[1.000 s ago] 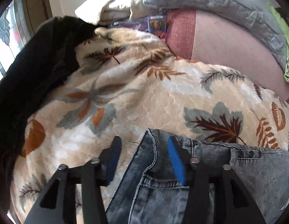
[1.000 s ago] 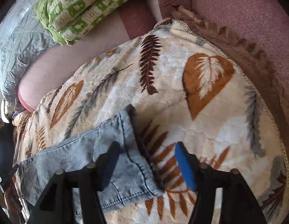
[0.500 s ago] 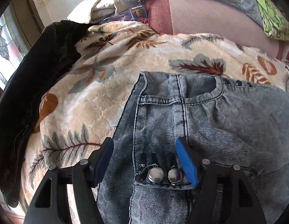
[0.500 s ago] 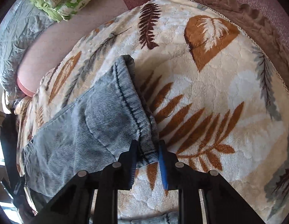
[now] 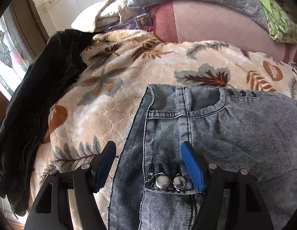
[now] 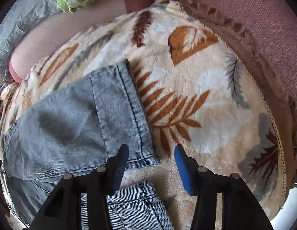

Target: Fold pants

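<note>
Both hands slid back. R gripper (image 6: pixel 150 167) let go of the hem (image 6: pixel 137 118); jaws just opened, apart, hem at 11 o'clock. L gripper (image 5: pixel 148 164) apart over the pants (image 5: pixel 225 126), w/ the buttons (image 5: pixel 168 182) at 6, touching nothing. Pants run long L to R on the blanket (image 5: pixel 113 103).

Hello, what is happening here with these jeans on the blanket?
A person with a gripper in each hand is folding grey jeans on a leaf-patterned blanket. The left gripper is open above the waistband, near the metal buttons, gripping nothing. The right gripper has just been opening; its jaws stand apart beside the leg hem, which lies flat on the blanket, and pinch nothing.
</note>
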